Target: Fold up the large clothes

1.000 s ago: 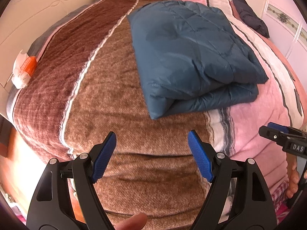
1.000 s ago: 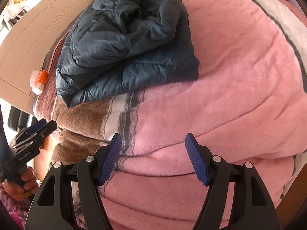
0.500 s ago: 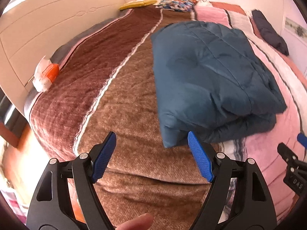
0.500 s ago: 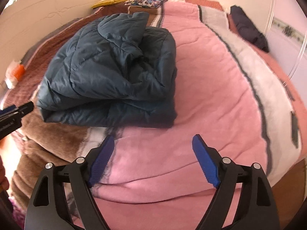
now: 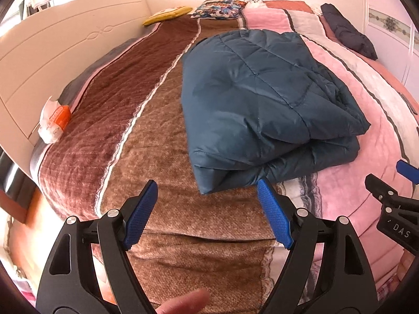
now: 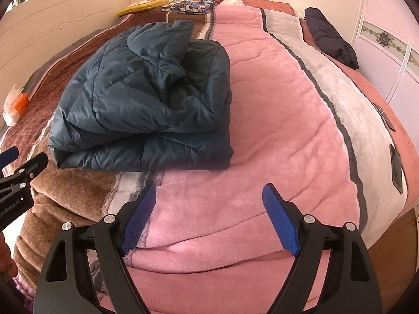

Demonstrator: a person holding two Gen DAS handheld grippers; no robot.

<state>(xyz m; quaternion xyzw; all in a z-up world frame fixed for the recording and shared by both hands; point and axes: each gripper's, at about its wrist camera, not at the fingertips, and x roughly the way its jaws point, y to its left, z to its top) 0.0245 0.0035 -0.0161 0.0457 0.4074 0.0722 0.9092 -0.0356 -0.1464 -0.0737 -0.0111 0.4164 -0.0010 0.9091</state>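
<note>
A dark teal quilted puffer jacket (image 5: 262, 104) lies folded in a thick rectangular stack on the bed; it also shows in the right wrist view (image 6: 146, 99). My left gripper (image 5: 207, 209) is open and empty, held over the brown stripe of the blanket just short of the jacket's near corner. My right gripper (image 6: 209, 217) is open and empty over the pink stripe, in front of the jacket's near edge. Each gripper appears at the edge of the other's view.
The bed carries a striped brown, pink and white plush blanket (image 5: 157, 204). A dark navy garment (image 6: 330, 36) lies at the far right. An orange and white packet (image 5: 53, 120) sits by the cream headboard (image 5: 52, 57). Pillows (image 5: 220, 7) lie at the far end.
Both grippers have pulled back and tilted up, away from the folded jacket, so more of the bed and room shows. The jacket has not moved. Both stay open.
</note>
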